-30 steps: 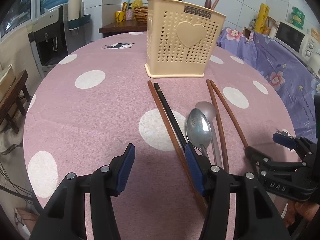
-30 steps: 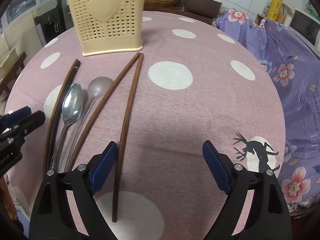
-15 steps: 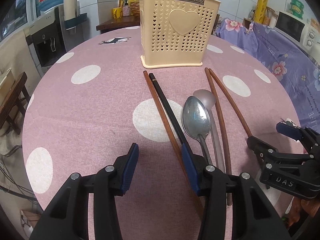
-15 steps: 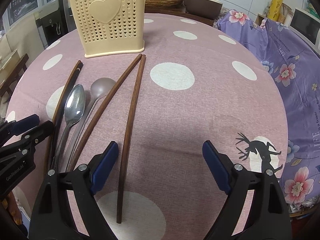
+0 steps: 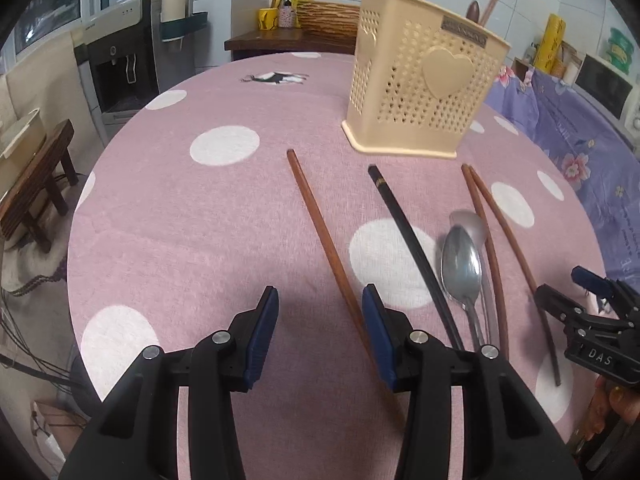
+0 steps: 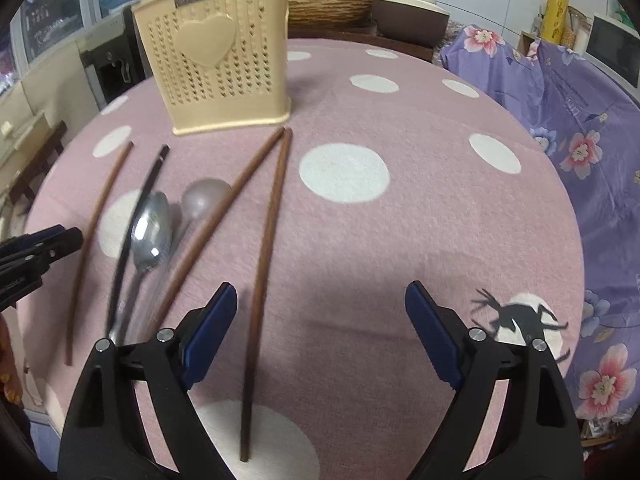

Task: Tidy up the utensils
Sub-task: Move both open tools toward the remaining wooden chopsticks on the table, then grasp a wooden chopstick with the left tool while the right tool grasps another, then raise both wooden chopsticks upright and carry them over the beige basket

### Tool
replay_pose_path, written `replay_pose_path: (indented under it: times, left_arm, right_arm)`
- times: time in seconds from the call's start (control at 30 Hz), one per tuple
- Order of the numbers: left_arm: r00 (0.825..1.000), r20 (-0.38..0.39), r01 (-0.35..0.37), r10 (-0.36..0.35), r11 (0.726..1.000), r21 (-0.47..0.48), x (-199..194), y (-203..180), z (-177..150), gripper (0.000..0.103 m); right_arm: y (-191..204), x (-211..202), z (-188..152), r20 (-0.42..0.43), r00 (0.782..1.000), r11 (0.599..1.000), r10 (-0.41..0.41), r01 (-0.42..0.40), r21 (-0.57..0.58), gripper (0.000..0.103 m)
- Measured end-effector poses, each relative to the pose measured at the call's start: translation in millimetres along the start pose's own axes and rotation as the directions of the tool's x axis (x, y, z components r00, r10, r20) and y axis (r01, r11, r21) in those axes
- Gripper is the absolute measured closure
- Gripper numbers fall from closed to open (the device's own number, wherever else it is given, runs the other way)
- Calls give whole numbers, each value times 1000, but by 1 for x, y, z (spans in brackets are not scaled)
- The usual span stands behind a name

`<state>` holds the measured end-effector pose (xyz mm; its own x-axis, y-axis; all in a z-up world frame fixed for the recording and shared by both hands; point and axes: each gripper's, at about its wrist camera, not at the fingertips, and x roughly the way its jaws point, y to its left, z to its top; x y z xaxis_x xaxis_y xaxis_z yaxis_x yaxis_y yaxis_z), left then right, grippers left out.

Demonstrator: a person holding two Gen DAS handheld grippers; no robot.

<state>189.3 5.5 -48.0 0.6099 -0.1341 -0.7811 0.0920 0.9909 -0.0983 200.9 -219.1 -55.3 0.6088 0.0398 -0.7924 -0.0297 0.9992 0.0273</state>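
**Brown wooden chopstick lined up for the left gripper**

Brown and slender, the reddish wooden chopstick lies alone on the pink polka-dot cloth of the round worktop, running from near the middle back toward the near edge. The left gripper hangs just above its near end with the jaws partly apart and nothing clamped; the stick passes close beside the right-hand pad, not centred. The right gripper waits with jaws wide apart and empty, a long dark-brown chopstick lying between them on the cloth.

Further along sit a black chopstick, a shiny steel spoon overlapping a dull grey spoon, and another brown chopstick. The cream perforated plastic holder with a heart stands upright toward the far edge, some utensils already in it.

To do this pick well, I'd shift the left gripper sideways until the stick sits midway between the pads, lower to the cloth, then close squarely across the shaft. Gripping nearer its middle should limit swing. A skewed pinch may roll it away.
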Motion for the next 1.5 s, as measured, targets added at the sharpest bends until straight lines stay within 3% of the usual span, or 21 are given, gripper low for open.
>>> replay_pose_path:
  times: [0.13,0.33,0.7,0.97,1.13,1.3,1.5]
  left_arm:
    - [1000,19,-2,2,1000,-2,4,3,21,59]
    - [1000,3,-11,11,1000,-9,21,7,46,59]
    - [998,-41,-53,53,999,-12,53,6,56,80]
    - [997,-41,-67,67,998,-17,61,6,66,91]
    - [996,-39,-77,77,997,-8,65,3,71,93]
    - [996,-33,-82,82,997,-7,66,2,72,94]
    - [997,-20,-75,75,997,-11,64,3,75,95]
  right_arm:
    - [1,0,21,31,999,999,38,-38,-10,20]
    - [7,26,53,-18,997,996,78,-79,-35,46]
    - [13,62,75,-73,995,997,66,-68,-20,74]
    - [21,73,91,-62,997,998,35,-38,-51,85]
    - [29,79,97,-50,998,996,26,-30,-89,94]
    - [30,80,97,-26,1000,994,15,-17,-106,94]
    - [17,72,97,0,997,996,76,-76,-49,95]
